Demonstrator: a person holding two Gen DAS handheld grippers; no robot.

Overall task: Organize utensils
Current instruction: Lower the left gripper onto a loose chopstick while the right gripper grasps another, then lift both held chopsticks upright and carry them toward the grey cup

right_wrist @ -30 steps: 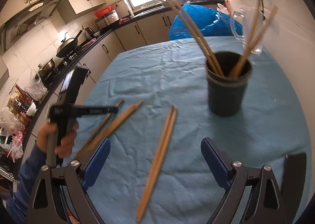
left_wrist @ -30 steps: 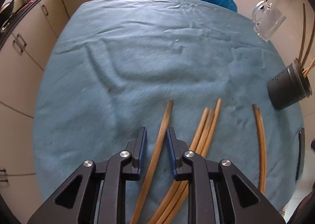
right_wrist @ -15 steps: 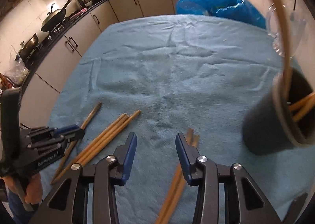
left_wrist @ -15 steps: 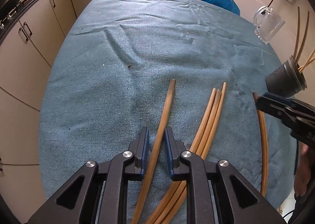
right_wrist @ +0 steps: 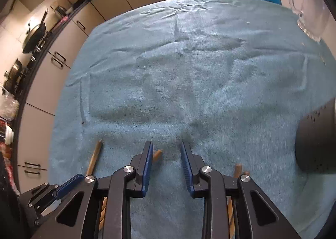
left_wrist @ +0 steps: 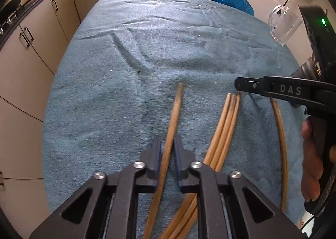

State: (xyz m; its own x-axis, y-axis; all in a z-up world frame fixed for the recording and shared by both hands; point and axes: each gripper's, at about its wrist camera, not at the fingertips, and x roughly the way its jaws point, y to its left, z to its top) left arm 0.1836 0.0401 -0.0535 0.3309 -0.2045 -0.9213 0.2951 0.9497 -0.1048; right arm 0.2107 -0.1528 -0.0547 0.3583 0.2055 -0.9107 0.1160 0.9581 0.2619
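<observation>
**Wooden chopstick nearly pinched as the second gripper drops in**

Wood-brown chopsticks lie on the blue cloth (left_wrist: 147,54). The left gripper (left_wrist: 167,155) has narrowed its jaws around a single chopstick (left_wrist: 175,113) over the last second; the pads now sit just beside it on both sides, a thin gap visible, so it is almost but not quite clamped. To its right lies a bundle of three chopsticks (left_wrist: 226,121), and farther right a lone curved one (left_wrist: 280,134).

The right gripper (right_wrist: 166,163) has swung down from a high view to low over the cloth, jaws partly closed but apart with nothing between them. It straddles bare cloth, chopstick tips showing either side. The dark perforated holder (right_wrist: 317,140) stands at the right edge, near.

Judged from this, the left pick-up is imminent; transfer to the holder comes next.
</observation>
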